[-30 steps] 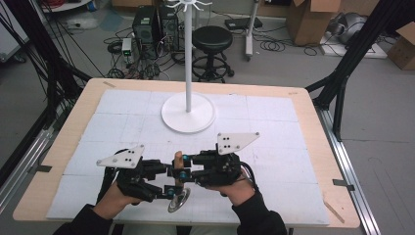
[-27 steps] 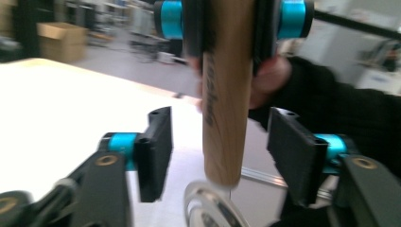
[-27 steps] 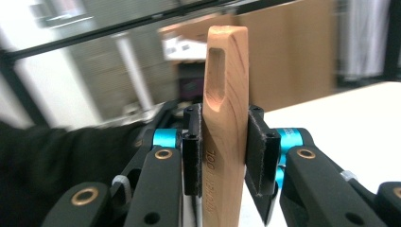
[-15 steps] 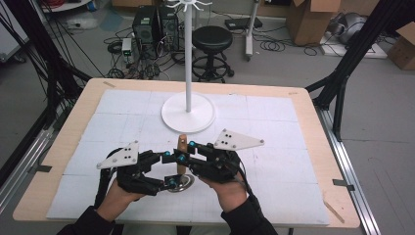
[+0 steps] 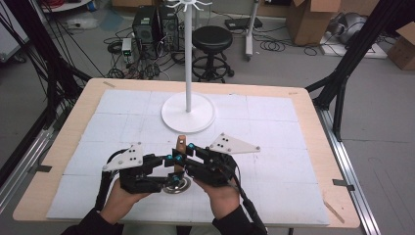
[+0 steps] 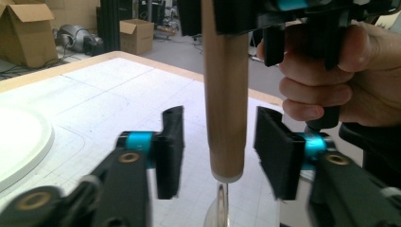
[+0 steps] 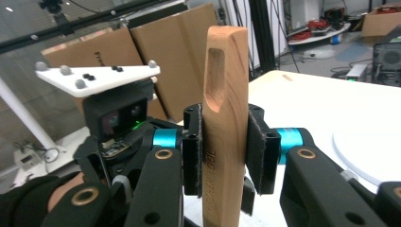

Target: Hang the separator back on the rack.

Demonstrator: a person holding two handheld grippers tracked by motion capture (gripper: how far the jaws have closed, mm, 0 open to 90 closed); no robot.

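Observation:
A utensil with a wooden handle (image 5: 181, 145) and a shiny metal end (image 5: 176, 185) stands upright over the white mat near the table's front. My right gripper (image 5: 185, 152) is shut on the handle (image 7: 226, 118), both pads pressed on its flat sides. My left gripper (image 5: 172, 162) faces it from the other side. Its jaws have just been closing around the lower handle (image 6: 226, 94), and a gap still shows on each side of the wood. The metal stem (image 6: 222, 208) runs down below the handle. The right gripper view also looks onto the left gripper's camera and white plate (image 7: 101, 75).
A white stand with a round base (image 5: 188, 115) and a tall pole (image 5: 188, 58) sits at the middle back of the mat. The wooden table edge (image 5: 323, 147) frames the mat. On the floor beyond are a stool (image 5: 212, 39), cables and cardboard boxes.
Both hands and the upright utensil have shifted slightly toward the stand. The right gripper has kept its hold on the handle.

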